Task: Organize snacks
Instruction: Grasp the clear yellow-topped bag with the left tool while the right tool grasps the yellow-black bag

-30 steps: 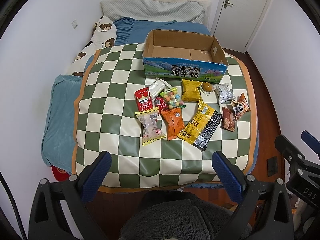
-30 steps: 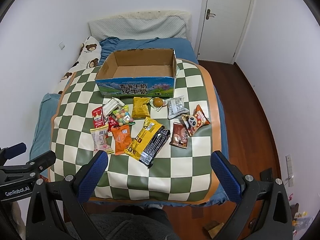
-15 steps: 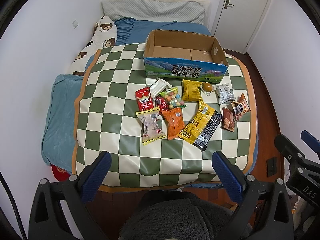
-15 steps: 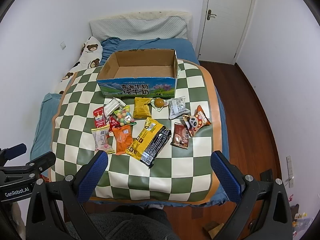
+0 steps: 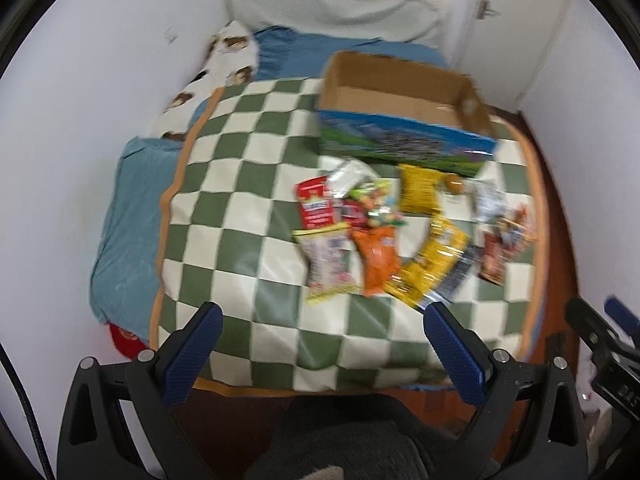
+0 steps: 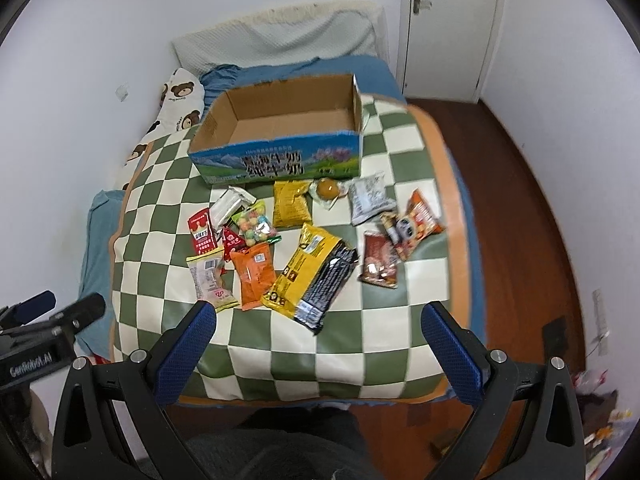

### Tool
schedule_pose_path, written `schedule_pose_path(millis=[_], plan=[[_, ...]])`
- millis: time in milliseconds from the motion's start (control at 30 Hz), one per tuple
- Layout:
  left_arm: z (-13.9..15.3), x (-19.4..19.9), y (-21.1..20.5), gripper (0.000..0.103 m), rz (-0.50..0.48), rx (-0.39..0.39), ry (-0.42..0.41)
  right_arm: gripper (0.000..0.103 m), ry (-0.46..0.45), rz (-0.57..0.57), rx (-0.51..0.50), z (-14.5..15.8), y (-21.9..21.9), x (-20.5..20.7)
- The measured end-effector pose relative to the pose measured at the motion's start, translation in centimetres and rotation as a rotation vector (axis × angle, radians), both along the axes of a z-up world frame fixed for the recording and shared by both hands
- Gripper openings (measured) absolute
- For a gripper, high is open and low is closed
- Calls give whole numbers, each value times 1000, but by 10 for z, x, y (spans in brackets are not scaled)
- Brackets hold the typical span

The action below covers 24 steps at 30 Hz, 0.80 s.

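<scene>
Both tongs are held above the near edge of the bed, their blue-padded fingers spread wide with nothing between them: the left tongs point(image 5: 320, 344) in the left wrist view, the right tongs point(image 6: 318, 344) in the right wrist view. Neither touches a snack.

All the snacks lie loose on the green-and-cream checkered blanket point(image 6: 304, 356) that covers the bed. Nearest the tongs is a pale clear-fronted packet point(image 6: 210, 278), just beside an orange packet point(image 6: 254, 272) on its right. Right of that lies the largest one, a long yellow-and-black bag point(image 6: 310, 274), set at a slant. Well to its right, a brown packet point(image 6: 378, 262) touches a panda-print packet point(image 6: 412, 228).

Farther back on the left is a red packet point(image 6: 202, 232), with a small dark red sachet point(image 6: 234, 240) and a bag of coloured candy balls point(image 6: 256, 224) beside it; a silver-white wrapper point(image 6: 230, 206) sits just behind them. In the middle row a yellow packet point(image 6: 290, 204) lies flat, then a round golden pastry in clear wrap point(image 6: 328, 190), then a grey-white packet point(image 6: 368, 198).

Behind the snacks stands an open cardboard box point(image 6: 280, 160) with a blue and green printed front; its inside shows only bare cardboard. Beyond it are a bear-print pillow point(image 6: 180, 96), a blue sheet point(image 6: 312, 68) and a white door point(image 6: 452, 28). The left wrist view is blurred.
</scene>
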<state>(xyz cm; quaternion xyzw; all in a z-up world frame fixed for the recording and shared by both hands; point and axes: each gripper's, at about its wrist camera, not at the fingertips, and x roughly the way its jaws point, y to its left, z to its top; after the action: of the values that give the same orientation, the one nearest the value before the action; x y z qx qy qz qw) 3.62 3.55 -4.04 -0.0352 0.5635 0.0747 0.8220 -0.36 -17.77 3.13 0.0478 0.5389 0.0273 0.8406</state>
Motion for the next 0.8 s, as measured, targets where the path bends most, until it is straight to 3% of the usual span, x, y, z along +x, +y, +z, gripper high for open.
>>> schedule_pose_path(millis=[200, 367, 500, 667, 733, 800], plan=[[-89, 59, 33, 103, 79, -5, 155, 103, 128, -99, 67, -109, 12, 61], [-174, 101, 37, 103, 73, -83, 304, 102, 225, -182, 93, -193, 18, 102], [-239, 130, 44, 98, 107, -179, 405, 101, 286, -247, 106, -240, 19, 127], [-273, 145, 52, 69, 146, -235, 423, 100, 328, -320, 7, -278, 28, 146], [-275, 146, 52, 63, 123, -230, 410, 99, 348, -298, -45, -286, 35, 149], [-273, 144, 49, 60, 80, -200, 397, 92, 348, -269, -76, -289, 40, 147]])
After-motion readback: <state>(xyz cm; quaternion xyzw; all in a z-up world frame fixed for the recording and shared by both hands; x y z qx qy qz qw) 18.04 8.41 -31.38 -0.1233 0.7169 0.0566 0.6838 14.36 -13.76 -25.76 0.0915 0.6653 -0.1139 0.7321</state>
